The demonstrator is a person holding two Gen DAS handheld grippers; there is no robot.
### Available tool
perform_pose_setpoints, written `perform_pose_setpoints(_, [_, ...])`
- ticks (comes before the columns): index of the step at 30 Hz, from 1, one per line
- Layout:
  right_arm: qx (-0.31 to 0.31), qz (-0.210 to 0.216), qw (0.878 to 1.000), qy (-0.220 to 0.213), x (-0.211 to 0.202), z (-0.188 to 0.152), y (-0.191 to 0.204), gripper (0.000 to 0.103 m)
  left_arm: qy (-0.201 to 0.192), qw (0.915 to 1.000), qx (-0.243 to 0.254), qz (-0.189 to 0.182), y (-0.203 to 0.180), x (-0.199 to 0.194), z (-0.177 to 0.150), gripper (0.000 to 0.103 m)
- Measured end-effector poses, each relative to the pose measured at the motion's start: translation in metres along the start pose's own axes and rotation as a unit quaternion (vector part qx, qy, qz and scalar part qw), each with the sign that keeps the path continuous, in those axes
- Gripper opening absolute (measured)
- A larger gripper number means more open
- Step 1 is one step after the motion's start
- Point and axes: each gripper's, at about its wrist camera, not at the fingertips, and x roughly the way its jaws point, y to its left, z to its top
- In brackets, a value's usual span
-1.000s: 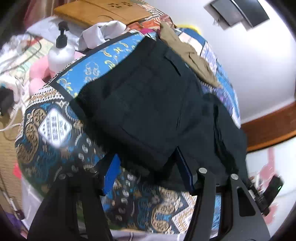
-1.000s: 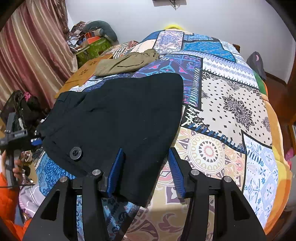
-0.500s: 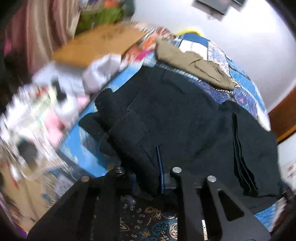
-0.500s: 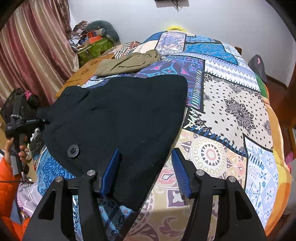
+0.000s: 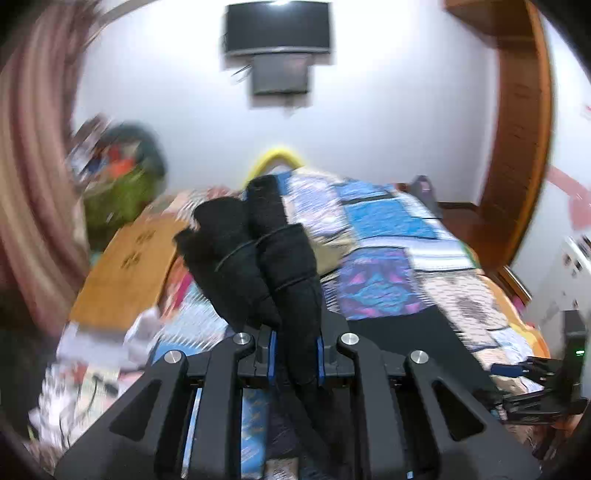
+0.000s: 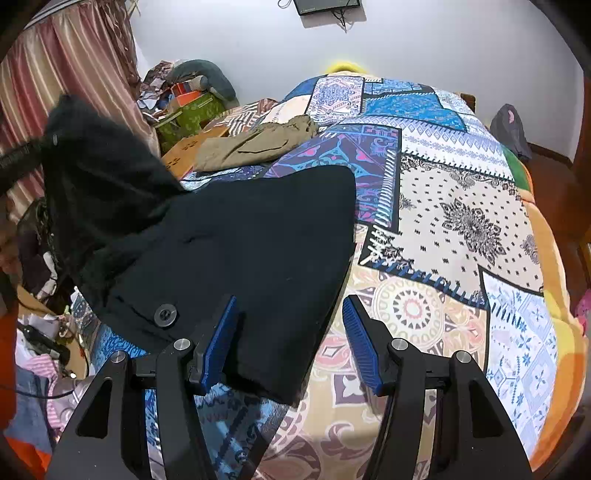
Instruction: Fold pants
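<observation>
Black pants [image 6: 240, 236] lie on a patterned bedspread [image 6: 461, 206], with a button near the front edge. My left gripper [image 5: 295, 350] is shut on a bunched end of the black pants [image 5: 258, 258] and holds it lifted above the bed; that raised end shows at the left of the right wrist view [image 6: 96, 173]. My right gripper [image 6: 291, 339] is open, its blue pads either side of the near pants edge, not gripping it.
Folded khaki pants [image 6: 255, 144] lie further back on the bed. A wooden board [image 5: 125, 273] and clutter sit to the left by the curtain [image 6: 66, 85]. A screen [image 5: 277, 33] hangs on the far wall. The bed's right side is bare bedspread.
My left gripper closed on the pants' left end and lifted it, swinging up to face the far wall. My right gripper stayed open in about the same place.
</observation>
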Motion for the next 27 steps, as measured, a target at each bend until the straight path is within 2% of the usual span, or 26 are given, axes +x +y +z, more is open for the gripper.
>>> perform_pose_setpoints(2, [0.003,0.004,1.0,0.013,0.008,-0.004,-0.003,0.055,-0.007,0.9994,0.024,-0.022,-0.022,0.0,0.007,0.015])
perform_pose_setpoints(6, [0.003,0.009,1.0,0.007,0.009,-0.005,-0.004,0.055,0.003,0.997,0.05,-0.059,-0.053,0.009,0.009,0.015])
perform_pose_setpoints(14, [0.016,0.021,1.0,0.002,0.006,-0.006,-0.006,0.055,0.068,0.9861,0.092,-0.12,-0.12,0.042,-0.029,0.015])
perform_pose_setpoints(21, [0.016,0.027,1.0,0.002,0.003,-0.008,-0.009,0.055,0.085,0.9755,0.133,-0.154,-0.15,0.045,-0.064,0.015])
perform_pose_setpoints(24, [0.018,0.025,1.0,0.002,0.002,-0.008,-0.01,0.055,0.112,0.9692,0.139,-0.17,-0.151,0.05,-0.08,0.015])
perform_pose_setpoints(27, [0.028,0.025,0.999,0.002,-0.003,-0.009,-0.013,0.055,0.137,0.964,0.151,-0.171,-0.154,0.056,-0.1,0.015])
